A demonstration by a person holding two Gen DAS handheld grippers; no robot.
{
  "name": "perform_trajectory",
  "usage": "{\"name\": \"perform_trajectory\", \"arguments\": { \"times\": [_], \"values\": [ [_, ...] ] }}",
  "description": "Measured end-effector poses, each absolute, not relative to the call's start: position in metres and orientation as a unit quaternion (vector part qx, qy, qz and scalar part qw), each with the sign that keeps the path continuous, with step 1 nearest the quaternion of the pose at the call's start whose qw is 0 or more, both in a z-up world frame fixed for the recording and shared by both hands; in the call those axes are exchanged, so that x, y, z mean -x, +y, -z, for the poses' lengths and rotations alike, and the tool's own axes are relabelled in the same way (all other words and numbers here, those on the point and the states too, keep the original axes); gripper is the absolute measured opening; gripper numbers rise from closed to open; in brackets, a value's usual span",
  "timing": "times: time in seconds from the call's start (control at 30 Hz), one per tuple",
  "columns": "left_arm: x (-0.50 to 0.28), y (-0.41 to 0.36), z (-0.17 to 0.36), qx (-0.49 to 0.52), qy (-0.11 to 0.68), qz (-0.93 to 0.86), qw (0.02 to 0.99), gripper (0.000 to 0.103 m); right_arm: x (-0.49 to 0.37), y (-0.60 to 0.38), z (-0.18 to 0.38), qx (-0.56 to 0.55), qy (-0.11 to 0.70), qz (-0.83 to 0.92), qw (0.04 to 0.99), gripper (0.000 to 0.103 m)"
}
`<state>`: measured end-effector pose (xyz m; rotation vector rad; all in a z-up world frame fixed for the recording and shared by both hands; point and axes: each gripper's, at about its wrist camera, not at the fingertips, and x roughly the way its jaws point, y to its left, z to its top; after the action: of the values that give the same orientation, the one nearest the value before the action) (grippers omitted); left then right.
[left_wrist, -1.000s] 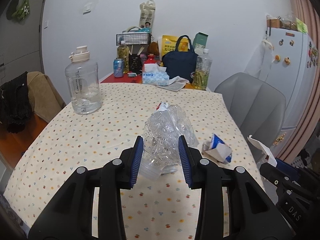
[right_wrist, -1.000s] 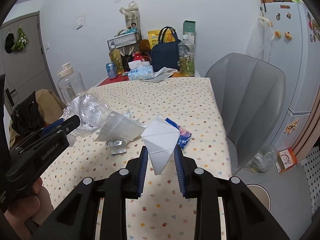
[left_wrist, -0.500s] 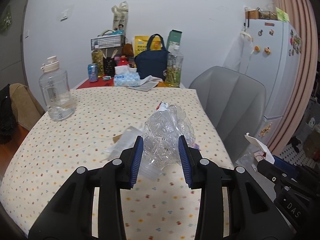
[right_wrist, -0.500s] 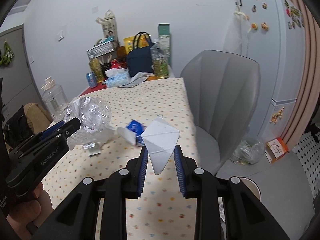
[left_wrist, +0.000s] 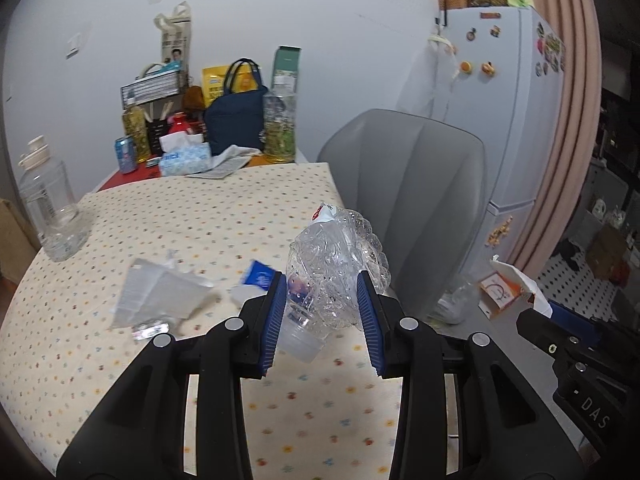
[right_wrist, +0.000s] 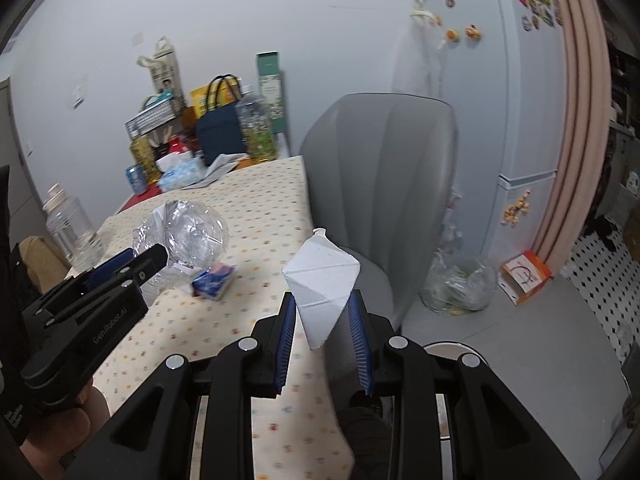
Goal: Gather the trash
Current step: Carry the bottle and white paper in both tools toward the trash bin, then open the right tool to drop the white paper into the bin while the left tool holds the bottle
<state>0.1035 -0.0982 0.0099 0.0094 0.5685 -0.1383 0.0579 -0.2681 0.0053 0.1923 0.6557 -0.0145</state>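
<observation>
My left gripper is shut on a crushed clear plastic bottle, held above the right edge of the dotted table. The same bottle and left gripper show at the left of the right wrist view. My right gripper is shut on a folded white paper carton, over the table's edge by the grey chair. On the table lie a flat clear wrapper and a crumpled blue-and-white packet. A clear bag of trash sits on the floor by the fridge.
A white fridge stands at the right, with an orange-and-white box on the floor beside it. A large clear water jug stands at the table's left. Bottles, a blue bag and a tissue box crowd the far end.
Both grippers have swung to the right with their loads still held, from over the table's middle toward its right edge. The chair, fridge and floor bag have come into view.
</observation>
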Motion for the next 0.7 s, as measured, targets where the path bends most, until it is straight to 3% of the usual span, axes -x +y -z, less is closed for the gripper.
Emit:
{"name": "perform_trajectory", "arguments": {
  "times": [0.7],
  "values": [
    [-0.145,-0.234,0.037,-0.07,0.333,0.166,0.926,0.036,-0.069,-0.382,0.045,-0.155,0.356,0.101,0.916,0.027]
  ]
}}
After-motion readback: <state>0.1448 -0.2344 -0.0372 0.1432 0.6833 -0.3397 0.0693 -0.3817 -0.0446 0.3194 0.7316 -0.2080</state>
